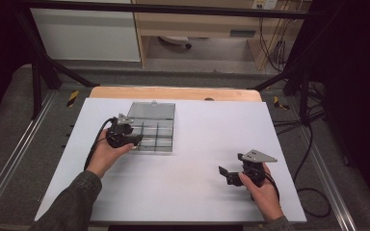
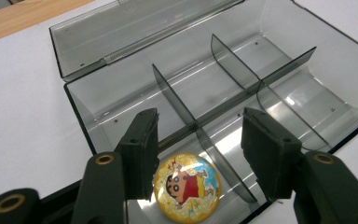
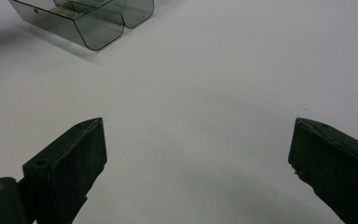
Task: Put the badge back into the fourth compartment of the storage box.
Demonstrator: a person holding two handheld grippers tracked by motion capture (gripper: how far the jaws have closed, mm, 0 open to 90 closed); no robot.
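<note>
With my left gripper [image 2: 198, 154] parted just above the badge [image 2: 187, 187] in the box [image 2: 121, 28] and my right gripper [image 3: 196, 154] wide open, I feared a jaw would snag a divider [image 2: 175, 100] on lifting.

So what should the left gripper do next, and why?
Probably lift the left gripper straight up out of the box. Its jaws stand apart, not pressing the badge, which lies in a near compartment beside a divider. The placing looks done. The right gripper hangs open above the table.
</note>
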